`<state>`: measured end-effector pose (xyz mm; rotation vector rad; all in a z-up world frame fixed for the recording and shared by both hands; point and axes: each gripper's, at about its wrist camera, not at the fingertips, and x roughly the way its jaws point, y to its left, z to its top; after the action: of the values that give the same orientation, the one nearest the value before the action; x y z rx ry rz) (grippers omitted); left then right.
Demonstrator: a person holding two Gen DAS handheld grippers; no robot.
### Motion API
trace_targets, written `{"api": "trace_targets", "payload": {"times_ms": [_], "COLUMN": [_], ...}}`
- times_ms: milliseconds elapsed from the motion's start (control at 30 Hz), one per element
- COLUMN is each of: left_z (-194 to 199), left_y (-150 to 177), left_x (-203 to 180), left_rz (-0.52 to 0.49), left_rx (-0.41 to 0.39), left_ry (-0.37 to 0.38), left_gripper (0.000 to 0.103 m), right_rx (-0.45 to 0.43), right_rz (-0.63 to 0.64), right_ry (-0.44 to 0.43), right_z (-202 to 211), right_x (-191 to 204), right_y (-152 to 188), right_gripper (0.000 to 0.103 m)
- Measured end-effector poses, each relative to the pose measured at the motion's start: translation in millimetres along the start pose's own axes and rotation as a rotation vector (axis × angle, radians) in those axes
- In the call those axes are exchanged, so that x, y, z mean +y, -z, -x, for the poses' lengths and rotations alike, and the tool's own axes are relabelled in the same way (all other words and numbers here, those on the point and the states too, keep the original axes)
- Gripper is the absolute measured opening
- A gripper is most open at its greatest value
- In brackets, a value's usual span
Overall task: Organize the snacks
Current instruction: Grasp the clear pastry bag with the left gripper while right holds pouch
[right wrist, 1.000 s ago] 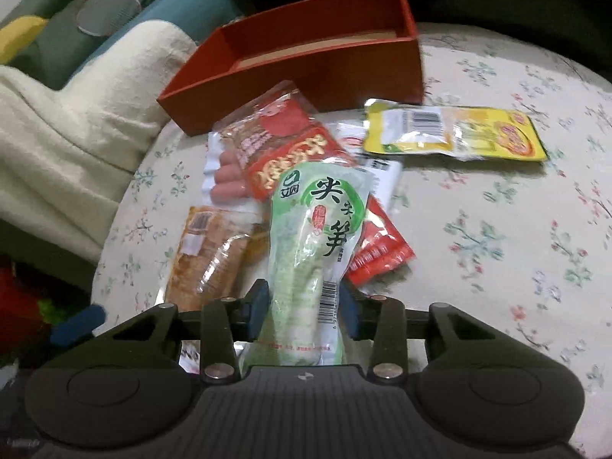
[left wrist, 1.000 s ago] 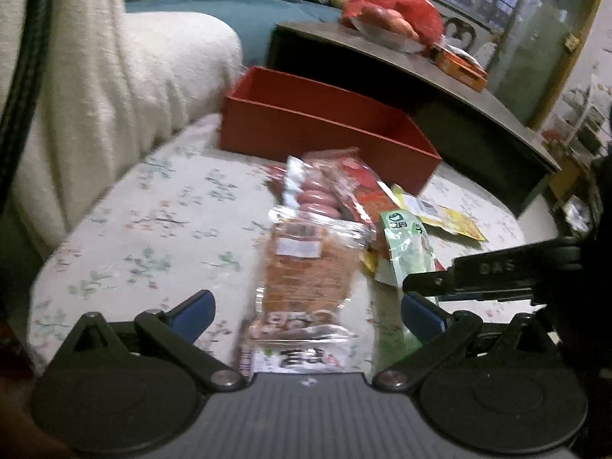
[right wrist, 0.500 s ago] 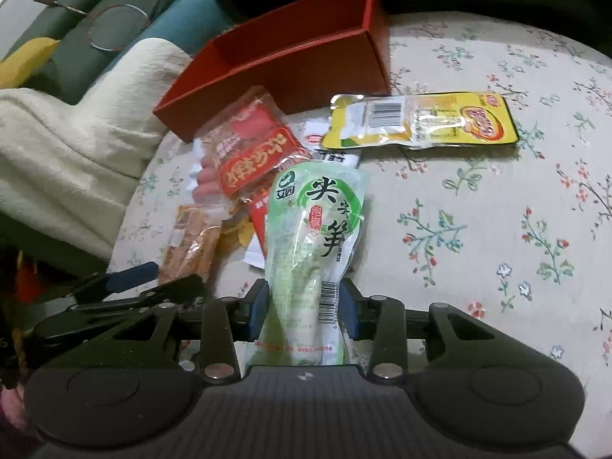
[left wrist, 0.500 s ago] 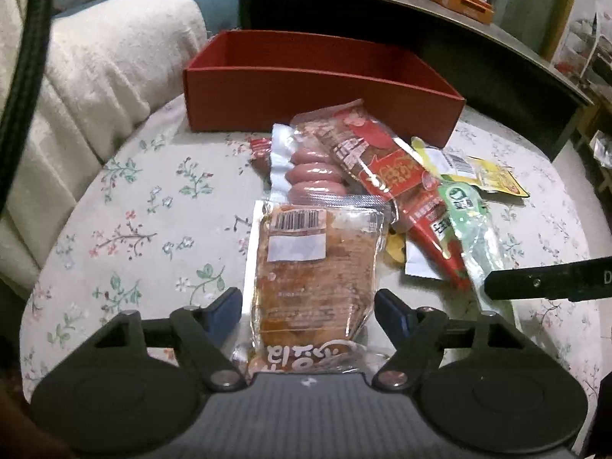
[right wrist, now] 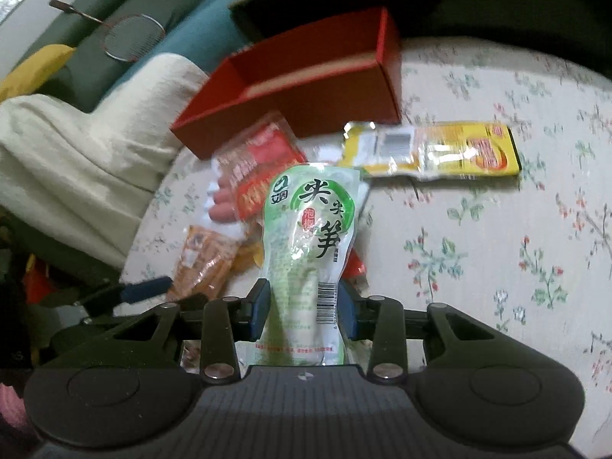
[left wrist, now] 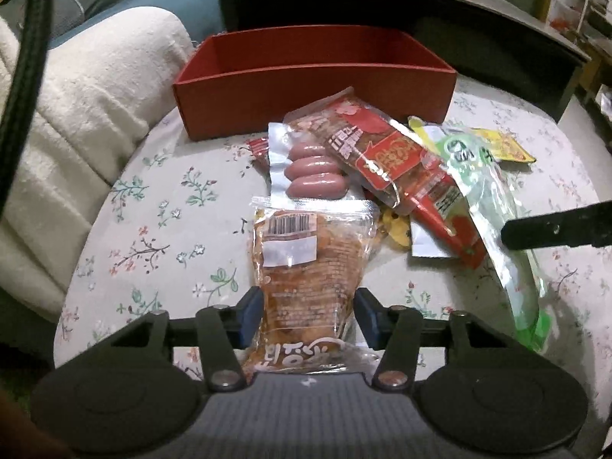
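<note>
My left gripper point(left wrist: 306, 315) is shut on the near end of an orange-brown snack packet point(left wrist: 306, 264) that lies on the flowered tablecloth. My right gripper point(right wrist: 304, 308) is shut on a green bamboo-shoot packet point(right wrist: 313, 237) and holds it above the table; the packet also shows in the left wrist view point(left wrist: 493, 214). Behind lie a sausage pack point(left wrist: 311, 170), a red snack packet point(left wrist: 367, 149) and a yellow packet point(right wrist: 440, 149). An open red box point(left wrist: 313, 76) stands at the back, empty as far as I see.
A cream blanket point(left wrist: 76, 122) covers the sofa left of the round table. A dark low table point(left wrist: 420, 11) stands behind the red box. The tablecloth point(right wrist: 497, 248) extends to the right of the pile.
My left gripper has closed from wide open onto the orange-brown packet. My right gripper has lifted the green packet up and moved it back from the pile.
</note>
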<state>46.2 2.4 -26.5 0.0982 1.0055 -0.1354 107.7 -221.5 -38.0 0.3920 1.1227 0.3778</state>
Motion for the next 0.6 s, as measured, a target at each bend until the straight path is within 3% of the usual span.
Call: {"api": "trace_targets", "payload": {"times_ms": [100,233,367,400,433,500,600], "left_z": [-3,-14,-23,-25,-25,-23,-18], "left_y": [-3,-7,-7,-7,-7,-9,-11], "left_x": [9,16,13,13,13,11,10], "left_rz": [0.030,0.050,0.040,0.041,0.050,0.050,0.056], "left_rx": [0.005,0.014,0.033,0.036,0.035,0.021,0.002], "left_ry": [-0.009,0.018,0.001,-0.002,0.006,0.015,0.012], "left_gripper": [0.074,0.081,0.077,0.070,0.062,0.056,0.054], "right_rx": [0.005,0.013,0.045,0.049,0.050,0.042,0.049], "right_rz": [0.004,0.027,0.031,0.025,0.027,0.045,0.047], "right_ry": [0.032,0.063,0.095,0.093,0.093,0.090,0.071], "right_z": [-8,-16,-21,-22,-22,-21,-17], "right_x": [2,7,5,4,4,7,7], "right_y": [0,0,2,2,3,4,5], "right_gripper": [0.046,0.047,0.055,0.055,0.054,0.048,0.044]}}
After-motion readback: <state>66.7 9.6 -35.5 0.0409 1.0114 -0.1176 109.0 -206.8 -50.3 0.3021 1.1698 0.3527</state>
